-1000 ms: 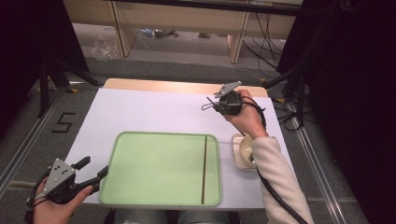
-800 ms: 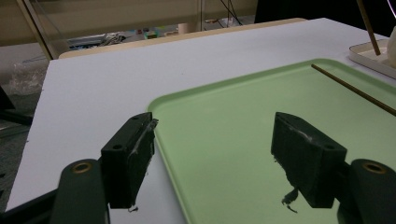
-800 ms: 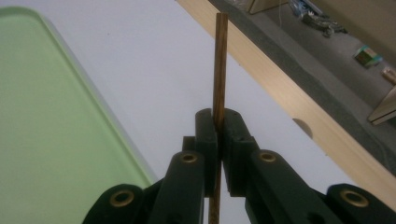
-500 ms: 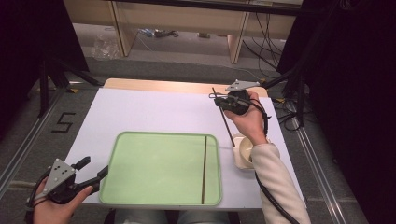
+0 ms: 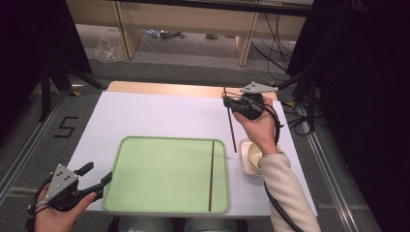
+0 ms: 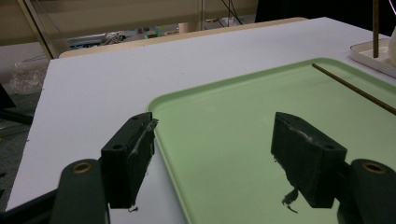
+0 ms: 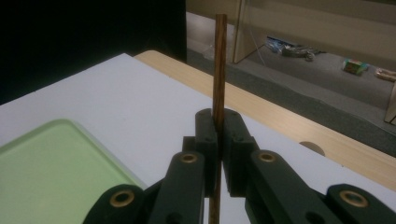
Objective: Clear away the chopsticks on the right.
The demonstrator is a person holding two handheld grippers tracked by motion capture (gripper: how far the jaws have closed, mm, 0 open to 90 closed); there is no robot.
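Left gripper (image 5: 94,186) rests at the near left corner of the table (image 5: 159,116), just beside the left rim of the green tray (image 5: 123,159). Its jaws stand wide apart with nothing between them, as the left gripper view confirms (image 6: 219,163). It sits in the same place as one second ago.

Tray contents: one chopstick (image 5: 212,174) lies flat along the right side of the tray, running from the far rim toward the near rim. It has not shifted.

Right gripper (image 5: 231,102) is held above the far right part of the table, its jaws closed on a second chopstick (image 5: 231,128). In the right gripper view the stick (image 7: 218,65) stands upright, clamped between the two pads. One second ago no stick showed below this gripper; now the stick hangs nearly vertical with its lower end in the air just beside the small white dish (image 5: 252,157), which stands to the right of the tray.

Assessment: the second chopstick appears to have been lifted clear of the dish. The remaining step is probably to carry it left over the tray and lay it parallel to the first stick. The thin stick may pivot in the pads during transfer.
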